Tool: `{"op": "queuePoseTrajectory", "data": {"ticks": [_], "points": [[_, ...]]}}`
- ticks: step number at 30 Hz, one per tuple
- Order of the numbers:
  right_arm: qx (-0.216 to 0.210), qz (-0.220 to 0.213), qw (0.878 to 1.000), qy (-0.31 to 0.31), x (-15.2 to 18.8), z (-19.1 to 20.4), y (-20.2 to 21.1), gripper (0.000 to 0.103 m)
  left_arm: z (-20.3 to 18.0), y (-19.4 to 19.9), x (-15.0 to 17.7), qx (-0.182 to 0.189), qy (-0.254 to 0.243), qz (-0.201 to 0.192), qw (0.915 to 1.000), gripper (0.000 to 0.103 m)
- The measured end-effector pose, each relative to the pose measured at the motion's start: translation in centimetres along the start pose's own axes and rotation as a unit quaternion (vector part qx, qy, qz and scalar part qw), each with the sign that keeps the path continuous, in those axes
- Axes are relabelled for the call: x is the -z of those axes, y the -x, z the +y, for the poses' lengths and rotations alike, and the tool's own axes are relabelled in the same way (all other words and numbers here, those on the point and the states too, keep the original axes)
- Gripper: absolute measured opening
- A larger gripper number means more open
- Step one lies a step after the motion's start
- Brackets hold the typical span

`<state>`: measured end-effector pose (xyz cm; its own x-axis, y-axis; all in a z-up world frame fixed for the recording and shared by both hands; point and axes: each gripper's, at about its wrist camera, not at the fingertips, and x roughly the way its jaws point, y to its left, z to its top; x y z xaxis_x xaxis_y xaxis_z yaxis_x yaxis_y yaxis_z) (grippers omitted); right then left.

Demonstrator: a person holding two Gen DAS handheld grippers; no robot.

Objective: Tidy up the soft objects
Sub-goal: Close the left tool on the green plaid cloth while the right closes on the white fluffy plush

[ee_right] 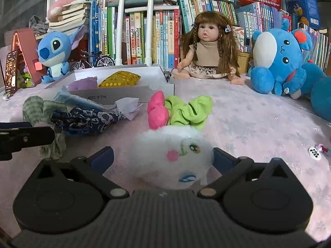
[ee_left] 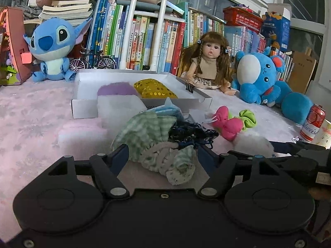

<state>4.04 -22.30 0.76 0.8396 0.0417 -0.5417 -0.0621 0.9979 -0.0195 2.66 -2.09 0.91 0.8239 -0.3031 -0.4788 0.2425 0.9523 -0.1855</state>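
Observation:
My left gripper (ee_left: 163, 155) stands open around a green checked cloth bundle (ee_left: 144, 128) with a knitted band (ee_left: 161, 157); the pads are close beside it. A dark blue flowered cloth (ee_left: 190, 134) lies against the bundle. My right gripper (ee_right: 163, 157) is open, with a white fluffy toy (ee_right: 175, 155) between its fingers and a gap on the left side. Behind the toy lie a pink bow (ee_right: 157, 111) and a green scrunchie (ee_right: 190, 109). The white box (ee_left: 84, 109) holds a purple soft item (ee_left: 115, 88) and a gold sequin cushion (ee_left: 153, 88).
A Stitch plush (ee_left: 51, 49), a doll (ee_left: 209, 62) and a big blue plush (ee_left: 262, 76) sit along the back before rows of books (ee_left: 144, 37). A red can (ee_left: 312, 124) stands at the right edge. A model bicycle (ee_left: 93, 62) is behind the box.

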Motion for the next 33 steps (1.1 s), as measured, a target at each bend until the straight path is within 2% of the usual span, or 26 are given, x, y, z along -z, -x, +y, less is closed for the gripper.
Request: {"op": "queuePoseTrajectory", "data": {"ticks": [12, 25, 28, 33], "points": [[0.002, 0.005, 1.0, -0.003, 0.0, -0.1, -0.2, 0.103, -0.4, -1.2, 0.2, -0.012, -0.006, 0.004, 0.9999, 0.069], [0.001, 0.003, 1.0, -0.004, 0.0, -0.1, -0.1, 0.102, -0.8, -0.6, 0.6, -0.02, -0.019, -0.003, 0.9996, 0.045], [0.002, 0.002, 1.0, -0.003, 0.1, -0.1, -0.1, 0.095, -0.8, -0.1, 0.5, -0.025, -0.02, -0.011, 0.9994, 0.043], [0.007, -0.006, 1.0, -0.01, 0.2, -0.2, 0.1, 0.077, -0.5, 0.9, 0.1, -0.025, -0.014, -0.02, 0.9994, 0.042]]}}
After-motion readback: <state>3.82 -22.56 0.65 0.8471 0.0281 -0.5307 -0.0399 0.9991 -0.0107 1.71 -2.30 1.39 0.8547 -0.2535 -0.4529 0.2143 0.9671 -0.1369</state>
